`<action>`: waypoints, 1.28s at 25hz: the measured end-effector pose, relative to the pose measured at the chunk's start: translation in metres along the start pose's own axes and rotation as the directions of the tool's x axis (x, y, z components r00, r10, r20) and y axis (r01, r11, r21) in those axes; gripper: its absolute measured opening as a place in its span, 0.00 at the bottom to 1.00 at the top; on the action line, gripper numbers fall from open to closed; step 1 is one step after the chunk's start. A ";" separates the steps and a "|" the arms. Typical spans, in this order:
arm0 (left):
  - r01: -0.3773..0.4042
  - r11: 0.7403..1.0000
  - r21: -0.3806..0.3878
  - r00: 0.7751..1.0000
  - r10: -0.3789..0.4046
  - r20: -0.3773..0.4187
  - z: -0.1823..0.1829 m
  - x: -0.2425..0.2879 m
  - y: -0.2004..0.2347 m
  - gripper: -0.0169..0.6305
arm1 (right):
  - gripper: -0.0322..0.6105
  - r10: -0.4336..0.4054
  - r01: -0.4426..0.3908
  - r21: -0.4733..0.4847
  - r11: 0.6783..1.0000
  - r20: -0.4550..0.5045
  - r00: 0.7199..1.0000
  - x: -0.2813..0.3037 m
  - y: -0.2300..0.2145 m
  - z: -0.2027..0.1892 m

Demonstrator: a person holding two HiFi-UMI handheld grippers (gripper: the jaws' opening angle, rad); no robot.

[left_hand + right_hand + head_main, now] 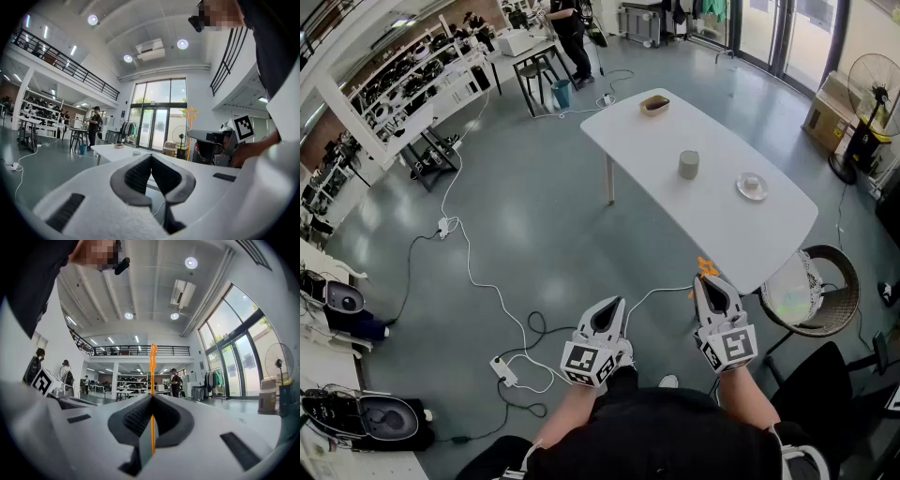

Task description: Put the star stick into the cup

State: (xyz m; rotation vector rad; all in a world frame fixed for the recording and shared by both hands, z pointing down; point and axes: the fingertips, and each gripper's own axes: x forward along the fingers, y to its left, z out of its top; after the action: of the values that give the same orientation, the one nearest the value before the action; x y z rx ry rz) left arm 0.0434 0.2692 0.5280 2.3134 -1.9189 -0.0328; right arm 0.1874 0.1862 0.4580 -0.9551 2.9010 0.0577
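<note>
My right gripper (705,281) is shut on the orange star stick (706,267), whose star pokes up past the jaw tips. In the right gripper view the stick (152,380) runs straight up from between the closed jaws of the right gripper (152,397). My left gripper (614,302) is beside it, shut and empty, and in its own view the left gripper (151,157) has nothing between its pads while the star stick (191,113) shows off to the right. The grey cup (688,165) stands upright on the white table (722,225), well ahead of both grippers.
A small brown bowl (654,104) sits at the table's far end and a plate (752,186) to the right of the cup. A round wicker chair (811,286) stands by the table's near corner. Cables and a power strip (502,368) lie on the floor. A person (567,28) stands far off.
</note>
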 end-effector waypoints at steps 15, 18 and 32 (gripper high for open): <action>0.015 1.000 0.008 1.000 -0.014 -0.017 -0.002 0.004 -0.016 0.04 | 0.06 0.004 -0.005 0.027 1.000 0.010 1.000 -0.018 -0.007 0.002; 0.029 0.999 0.014 1.000 -0.028 -0.012 0.004 0.017 -0.005 0.04 | 0.06 0.007 -0.008 0.029 1.000 0.019 1.000 -0.001 -0.010 0.005; 0.036 0.999 0.010 0.999 -0.036 0.001 0.018 0.070 0.111 0.04 | 0.06 0.085 -0.085 -0.002 0.996 0.044 0.995 0.128 0.006 0.008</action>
State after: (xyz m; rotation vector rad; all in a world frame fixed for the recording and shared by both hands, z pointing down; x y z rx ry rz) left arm -0.0539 0.1791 0.5281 2.3551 -1.8819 -0.0273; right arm 0.0823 0.1158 0.4383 -0.8186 2.9000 0.0839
